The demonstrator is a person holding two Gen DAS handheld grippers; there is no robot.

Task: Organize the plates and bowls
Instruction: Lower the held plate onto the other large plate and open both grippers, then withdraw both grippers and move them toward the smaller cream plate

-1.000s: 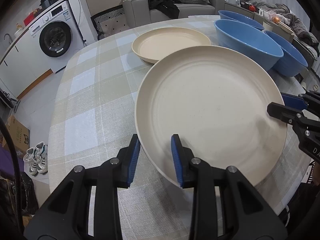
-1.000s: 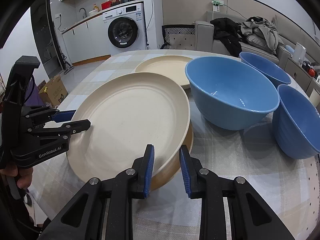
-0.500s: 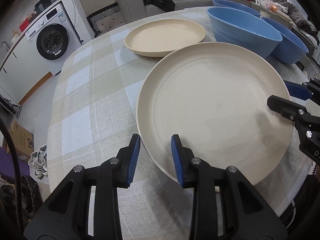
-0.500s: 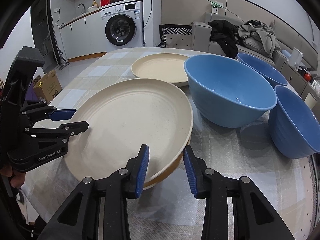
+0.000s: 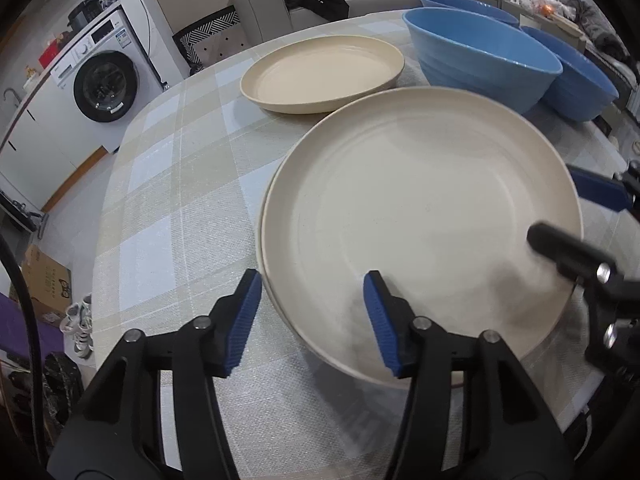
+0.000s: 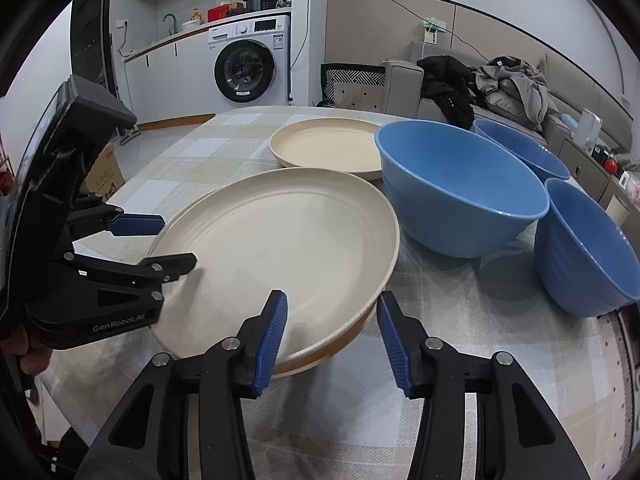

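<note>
Your left gripper [image 5: 312, 324] and right gripper [image 6: 330, 336], jaws just opening, straddle top plate's [image 5: 420, 216] rim unpinched; plate stacked on another, near blue bowl [image 6: 460, 188] on surface [image 5: 168, 184].

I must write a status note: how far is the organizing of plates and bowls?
Done: one cream plate sits nested on another.
In hand: nothing; the left gripper and right gripper have just been opening and straddle its rim without pressing it.
Left: the far cream plate and three blue bowls stand separately on the table.
</note>
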